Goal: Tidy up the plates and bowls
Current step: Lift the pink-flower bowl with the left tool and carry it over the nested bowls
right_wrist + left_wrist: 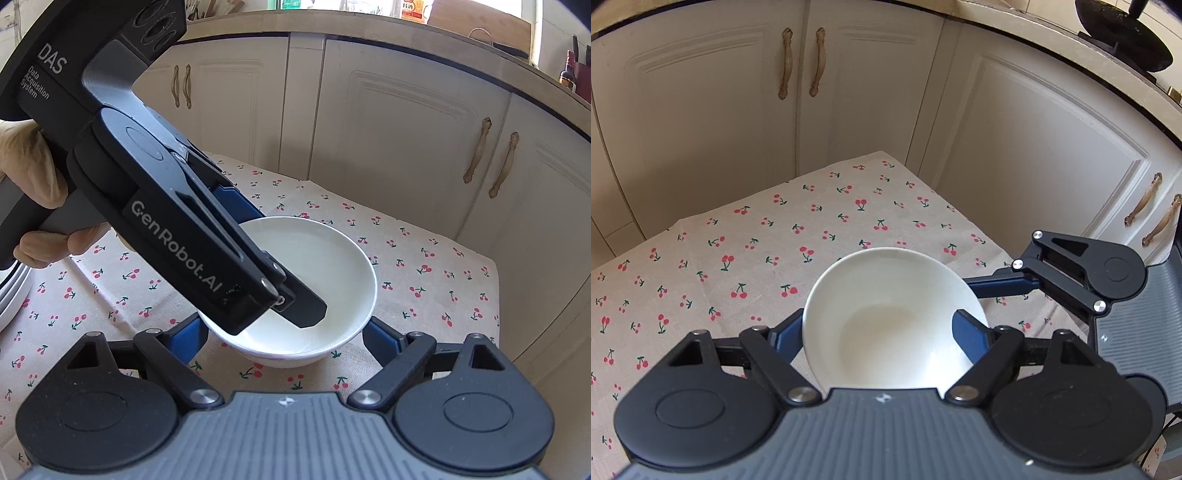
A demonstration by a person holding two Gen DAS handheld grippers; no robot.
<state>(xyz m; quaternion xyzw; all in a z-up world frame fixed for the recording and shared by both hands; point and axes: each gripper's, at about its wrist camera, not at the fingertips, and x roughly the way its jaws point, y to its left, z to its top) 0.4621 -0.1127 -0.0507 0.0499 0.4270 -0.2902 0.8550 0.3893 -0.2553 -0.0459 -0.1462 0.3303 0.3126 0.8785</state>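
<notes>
While the left claw [295,295] grips the white bowl's [325,258] rim, the open right claw [284,332] straddles it, bowl dead ahead.

A plain white bowl [317,258] stands upright on the cherry-print cloth [424,266] of a small table, near the middle and well back from the far edge. It is round, glossy and empty, with a low foot under it. At the table's left edge lies a stack of white plates [13,295], only its rim in view.
</notes>
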